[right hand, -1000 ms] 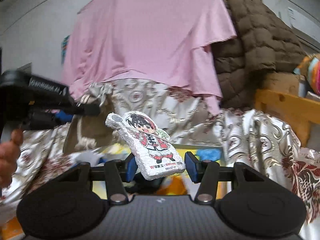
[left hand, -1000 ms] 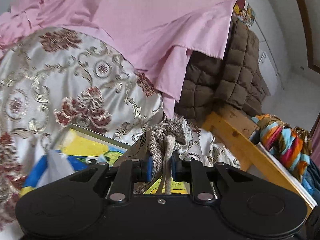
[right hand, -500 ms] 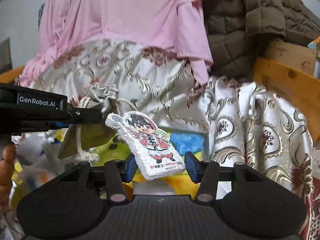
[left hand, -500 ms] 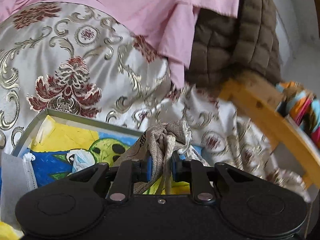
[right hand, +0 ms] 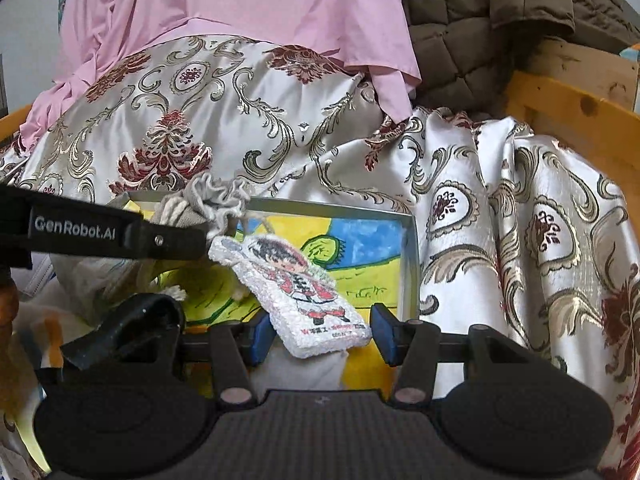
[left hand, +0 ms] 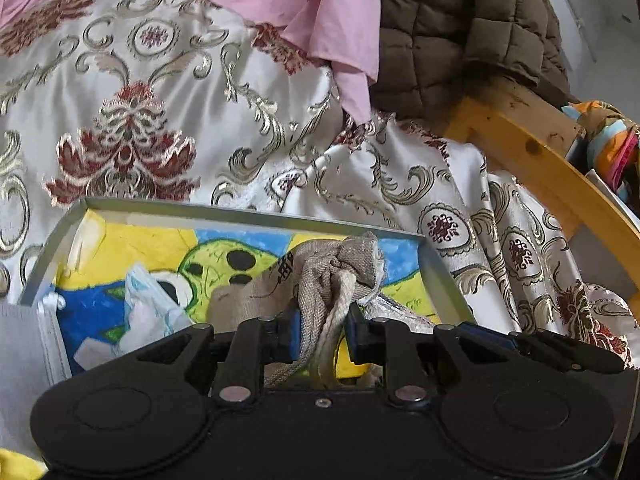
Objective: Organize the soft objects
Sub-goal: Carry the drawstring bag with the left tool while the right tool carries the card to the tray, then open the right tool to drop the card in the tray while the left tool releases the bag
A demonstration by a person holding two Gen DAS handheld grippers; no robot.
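In front of us a silver brocade cloth (left hand: 168, 112) with red and gold flowers is rising behind a shallow grey tray (left hand: 248, 213), and a pink sheet (right hand: 248, 4) and a brown quilted jacket (left hand: 460, 28) are hanging over it. A crumpled blue-white plastic wrapper (left hand: 144, 300) is lying in the tray, and a wooden frame (left hand: 532, 148) is curving off to the right.

Our left gripper (left hand: 320, 336) is holding the gathered neck and cord of a beige drawstring pouch (left hand: 332, 276) over the tray; its jaws have just been easing apart, and whether the pads are still pinching the cloth we cannot quite tell. Our right gripper (right hand: 318, 334) is gripping a white textured pad (right hand: 296, 292) printed with a cartoon figure, its jaws about half apart, just beside the pouch.

The tray's floor is showing a bright yellow, blue and green drawing.
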